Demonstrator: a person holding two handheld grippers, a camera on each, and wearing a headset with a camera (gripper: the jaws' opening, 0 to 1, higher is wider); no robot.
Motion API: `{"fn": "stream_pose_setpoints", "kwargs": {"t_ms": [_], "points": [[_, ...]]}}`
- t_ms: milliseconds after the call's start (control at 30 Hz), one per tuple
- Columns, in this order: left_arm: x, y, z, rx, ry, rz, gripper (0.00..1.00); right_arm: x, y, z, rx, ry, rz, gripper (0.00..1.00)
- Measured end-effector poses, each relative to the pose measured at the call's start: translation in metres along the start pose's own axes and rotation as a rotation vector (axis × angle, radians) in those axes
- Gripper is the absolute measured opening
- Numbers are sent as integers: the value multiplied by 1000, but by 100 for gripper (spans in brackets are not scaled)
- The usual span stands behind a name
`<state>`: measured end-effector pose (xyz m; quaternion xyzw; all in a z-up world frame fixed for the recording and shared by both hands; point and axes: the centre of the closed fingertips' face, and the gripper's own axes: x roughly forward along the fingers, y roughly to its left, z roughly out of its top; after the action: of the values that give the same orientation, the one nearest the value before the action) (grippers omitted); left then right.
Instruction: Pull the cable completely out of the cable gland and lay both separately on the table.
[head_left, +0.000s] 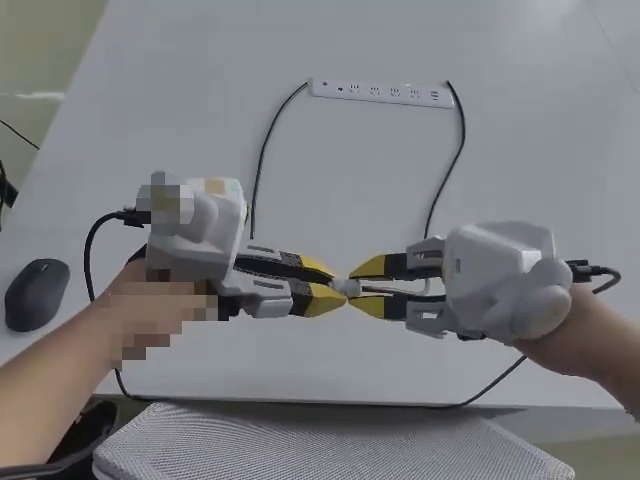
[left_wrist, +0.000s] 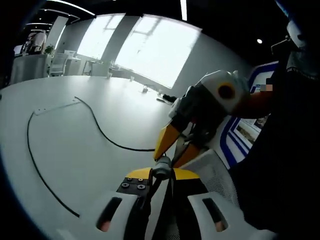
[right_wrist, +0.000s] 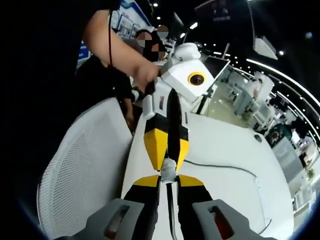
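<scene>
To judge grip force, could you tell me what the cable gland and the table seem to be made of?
Cable gland: probably moulded plastic, light grey, matte; no metallic shine. Table: white, smooth, semi-gloss top, likely laminate; window light reflects softly off it in the left gripper view.

From here the cable gland (head_left: 348, 288) is a tiny pale nub, mostly covered by the yellow tips of the left tongs (head_left: 337, 292) and right tongs (head_left: 356, 284). I cannot tell which pair pinches it, or whether either is fully closed. Of the cable (right_wrist: 170, 202) I get a thin dark line between the right tongs, cut off by the bottom edge of the right gripper view, and the mesh chair back (head_left: 330, 445) is cropped by the head view's lower edge.
</scene>
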<state>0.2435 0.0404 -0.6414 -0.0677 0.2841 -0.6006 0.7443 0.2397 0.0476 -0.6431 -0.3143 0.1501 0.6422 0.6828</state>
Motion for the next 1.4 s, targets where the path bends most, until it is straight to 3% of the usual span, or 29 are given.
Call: {"fn": "stream_pose_setpoints", "kwargs": {"t_ms": [233,367,467,533,633,733,800,1033,1100,1200,1400], "points": [[1,-3,-2,45,4,2,15,1,2,-1,42,-7,9,8],[0,-3,-6,99,22,8,15,-1,2,0,136,-32,24,12],[-2,-3,-7,156,29,23,15,-4,6,5,283,-64,71,24],[-3,-5,-5,191,9,27,15,-8,-1,1,377,-65,69,23],[-3,-6,-6,271,28,31,15,-13,-3,6,676,-125,166,23],[-2,-10,-6,299,28,24,15,-18,-12,11,854,-198,238,22],[-2,-11,-6,326,31,25,15,-21,-6,13,946,-193,344,20],[-3,-11,-6,381,45,24,15,-10,-5,7,1051,-168,423,20],[-3,-10,-5,388,42,25,15,-10,5,9,1094,-151,489,22],[-4,-10,-4,395,37,27,15,-3,9,3,1089,-141,488,19],[-3,-10,-4,407,44,24,15,-6,10,12,1204,-204,564,12]]}}
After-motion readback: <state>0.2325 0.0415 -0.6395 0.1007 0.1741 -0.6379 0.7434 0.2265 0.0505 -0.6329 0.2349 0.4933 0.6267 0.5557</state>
